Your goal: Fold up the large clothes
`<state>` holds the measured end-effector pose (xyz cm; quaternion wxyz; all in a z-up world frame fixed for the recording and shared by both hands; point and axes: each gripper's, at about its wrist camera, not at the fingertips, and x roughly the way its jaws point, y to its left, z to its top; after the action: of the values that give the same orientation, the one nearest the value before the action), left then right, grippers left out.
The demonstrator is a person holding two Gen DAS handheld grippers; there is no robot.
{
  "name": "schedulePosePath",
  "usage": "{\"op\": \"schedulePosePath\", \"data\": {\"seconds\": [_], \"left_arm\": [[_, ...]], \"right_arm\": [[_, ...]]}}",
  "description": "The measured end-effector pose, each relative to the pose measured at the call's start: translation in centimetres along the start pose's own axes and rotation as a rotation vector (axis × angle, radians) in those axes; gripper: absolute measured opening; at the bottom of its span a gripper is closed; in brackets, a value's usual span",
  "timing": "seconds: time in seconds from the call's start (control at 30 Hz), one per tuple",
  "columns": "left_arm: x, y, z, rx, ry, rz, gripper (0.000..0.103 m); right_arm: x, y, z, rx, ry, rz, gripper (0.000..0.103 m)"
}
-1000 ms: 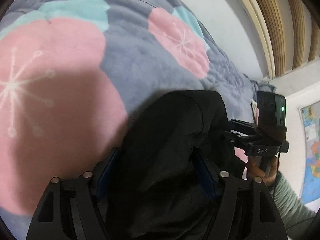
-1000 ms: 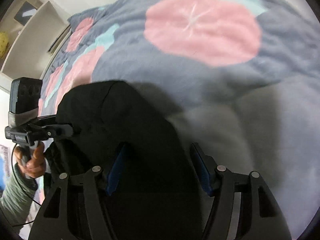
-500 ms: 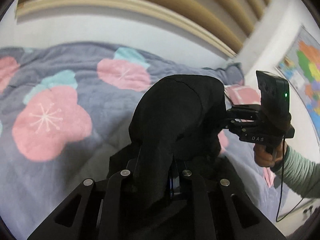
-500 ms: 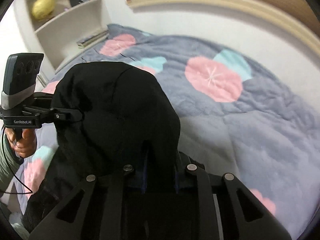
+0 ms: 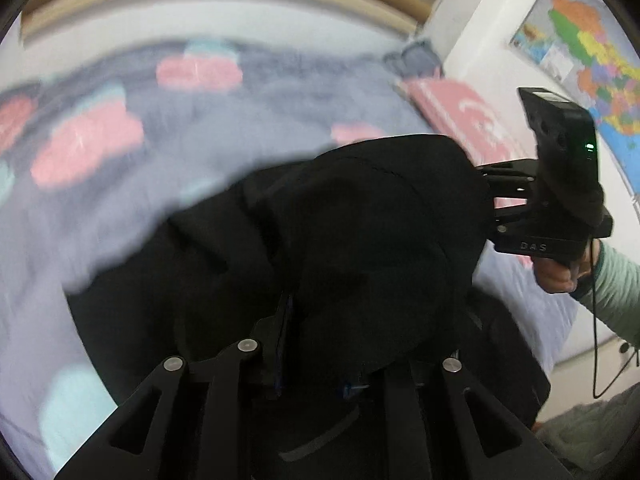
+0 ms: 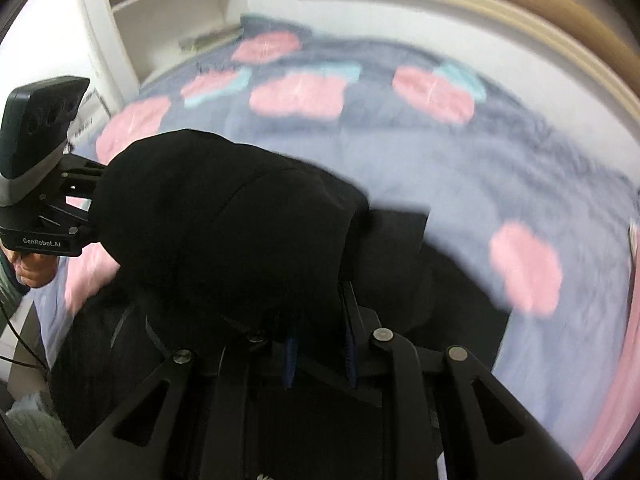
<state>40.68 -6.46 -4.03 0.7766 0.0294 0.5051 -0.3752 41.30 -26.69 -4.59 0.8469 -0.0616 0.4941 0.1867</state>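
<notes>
A large black garment (image 5: 360,240) hangs lifted above the bed, bunched over both grippers. My left gripper (image 5: 316,360) is shut on its edge; the cloth drapes over the fingers and hides the tips. The right gripper (image 5: 492,204) shows at the right of the left wrist view, its jaws buried in the cloth. In the right wrist view the same garment (image 6: 224,232) covers my right gripper (image 6: 320,344), which is shut on it. The left gripper (image 6: 86,200) shows at the left of that view.
A grey-blue quilt (image 6: 440,168) with pink and teal flowers covers the bed below. A white shelf unit (image 6: 176,20) stands behind it. A coloured map (image 5: 580,52) hangs on the wall. A pink pillow (image 5: 460,112) lies at the bed's end.
Both grippers closed on the black garment and lifted it up off the quilt. Both views now tilt up toward the wall and are blurred by motion.
</notes>
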Motion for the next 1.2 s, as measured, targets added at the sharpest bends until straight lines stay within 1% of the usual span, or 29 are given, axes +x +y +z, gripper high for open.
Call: {"op": "schedulePosePath", "data": {"seconds": [0.07, 0.1, 0.13, 0.2, 0.23, 0.3, 0.37, 0.4, 0.43, 0.47, 0.5, 0.53, 0.57, 0.6, 0.63, 0.67, 0.73, 0.8, 0.87, 0.9, 0.93, 0.97, 1.0, 1.03, 1.07, 1.1, 1.2], "left_arm": [[2.2, 0.5, -2.0, -0.047, 0.037, -0.006, 0.024], [3.7, 1.0, -3.3, -0.082, 0.064, 0.005, 0.024], [4.7, 1.4, -4.3, -0.115, 0.075, 0.012, 0.024], [5.6, 1.9, -5.8, -0.162, 0.059, 0.01, 0.024], [5.5, 1.9, -6.1, -0.174, 0.047, 0.005, 0.024], [4.6, 2.2, -6.4, -0.218, 0.037, -0.009, 0.024], [3.0, 2.1, -6.5, -0.235, 0.048, -0.005, 0.026], [1.5, 1.9, -6.5, -0.231, 0.038, -0.004, 0.027], [-0.3, 1.6, -6.4, -0.222, 0.012, -0.014, 0.033], [-1.5, 1.4, -6.3, -0.217, -0.005, -0.02, 0.042], [-3.5, 1.2, -6.0, -0.209, -0.041, -0.025, 0.046], [-4.8, 1.1, -5.8, -0.204, -0.065, -0.027, 0.052], [-6.6, 1.0, -5.0, -0.199, -0.116, -0.037, 0.055], [-7.7, 1.1, -4.1, -0.203, -0.161, -0.056, 0.056], [-8.4, 1.1, -3.7, -0.21, -0.189, -0.078, 0.057], [-9.1, 1.4, -2.6, -0.23, -0.23, -0.126, 0.057], [-8.8, 2.0, -1.1, -0.275, -0.26, -0.161, 0.057], [-6.5, 2.9, 0.1, -0.329, -0.22, -0.159, 0.057], [-3.1, 3.5, -0.1, -0.364, -0.138, -0.176, 0.057], [-0.6, 3.7, -0.8, -0.383, -0.077, -0.189, 0.057], [0.9, 3.8, -0.8, -0.389, -0.042, -0.185, 0.057], [2.7, 3.8, -1.7, -0.394, 0.011, -0.152, 0.054], [4.8, 4.0, -3.0, -0.4, 0.073, -0.103, 0.049], [6.3, 4.4, -3.9, -0.408, 0.106, -0.08, 0.045], [7.5, 4.7, -4.9, -0.425, 0.11, -0.061, 0.044], [7.5, 4.7, -5.2, -0.433, 0.093, -0.06, 0.044], [6.8, 4.4, -5.0, -0.436, 0.066, -0.05, 0.044]], "right_arm": [[1.6, 1.0, -2.8, 0.011, 0.058, 0.004, 0.022], [2.9, 1.4, -4.2, 0.012, 0.091, -0.003, 0.023], [4.3, 1.5, -5.4, 0.023, 0.129, -0.004, 0.025], [6.4, 1.5, -7.0, 0.057, 0.196, 0.007, 0.029], [7.4, 1.5, -7.8, 0.081, 0.235, 0.007, 0.029], [7.5, 1.2, -8.6, 0.108, 0.247, 0.012, 0.029], [5.9, 0.6, -8.6, 0.139, 0.237, 0.022, 0.029], [4.7, 0.2, -8.3, 0.157, 0.227, 0.025, 0.029], [3.6, -0.1, -7.9, 0.168, 0.211, 0.025, 0.031], [2.0, -0.4, -7.2, 0.179, 0.182, 0.027, 0.035], [0.6, -0.7, -6.4, 0.185, 0.153, 0.028, 0.038], [-0.9, -0.9, -5.4, 0.191, 0.114, 0.033, 0.048], [-2.5, -0.9, -4.1, 0.198, 0.062, 0.041, 0.057], [-3.6, -0.9, -3.0, 0.201, 0.019, 0.045, 0.058], [-4.6, -0.8, -1.4, 0.206, -0.027, 0.049, 0.058], [-4.9, -0.5, -0.4, 0.212, -0.046, 0.051, 0.058], [-4.9, -0.1, 2.1, 0.249, -0.099, 0.075, 0.058], [-3.0, 0.7, 3.5, 0.286, -0.086, 0.042, 0.058], [0.0, 1.1, 3.3, 0.321, -0.01, 0.003, 0.058], [1.9, 0.9, 2.7, 0.344, 0.044, -0.009, 0.057], [4.4, 0.8, 1.3, 0.369, 0.122, -0.024, 0.057], [5.9, 1.1, -0.2, 0.38, 0.171, -0.031, 0.055], [7.8, 1.0, -1.9, 0.394, 0.231, -0.041, 0.055], [9.2, 0.8, -3.7, 0.421, 0.271, -0.029, 0.055], [9.7, 0.5, -5.2, 0.447, 0.263, -0.007, 0.055], [9.9, 0.5, -5.9, 0.448, 0.241, -0.004, 0.055], [9.1, 0.9, -6.5, 0.44, 0.211, -0.012, 0.055]]}}
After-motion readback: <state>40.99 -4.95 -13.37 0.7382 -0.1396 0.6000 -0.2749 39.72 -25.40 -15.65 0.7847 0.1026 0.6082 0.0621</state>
